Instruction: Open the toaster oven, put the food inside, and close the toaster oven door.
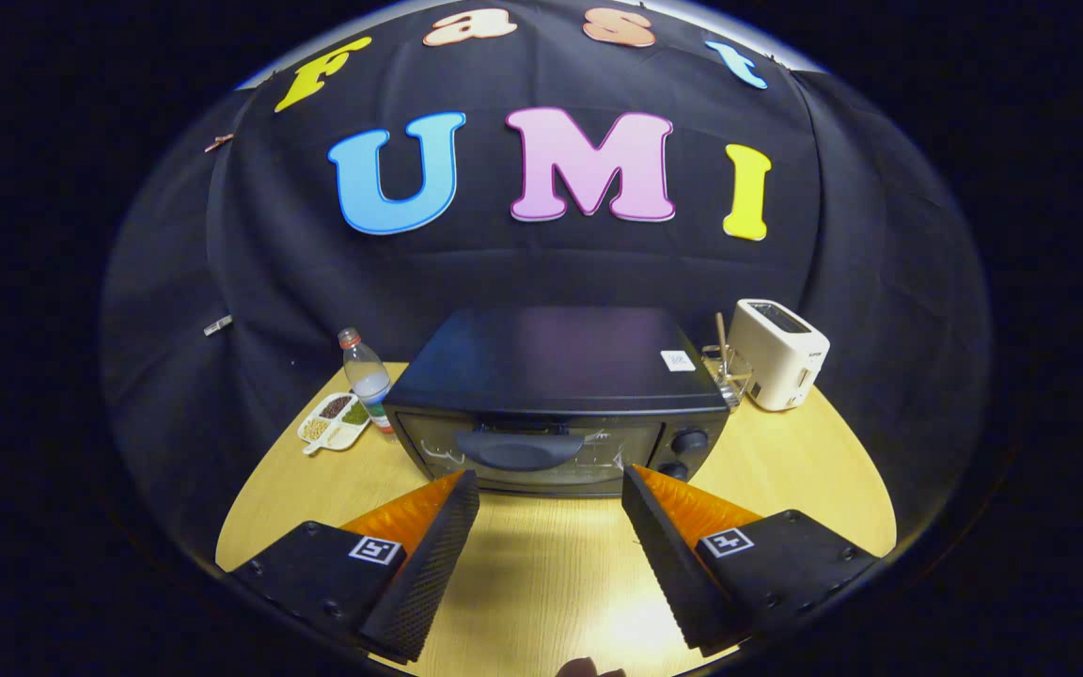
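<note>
Fingers (551, 484): sitting wide open, gripping nothing
Handle (518, 449): just ahead, door shut; hooking its top edge looks best

Dim booth, glare on table (598, 602), fisheye bending edges, sharp centre.

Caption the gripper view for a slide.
Open gripper faces the closed toaster oven, its door handle just ahead.
</note>
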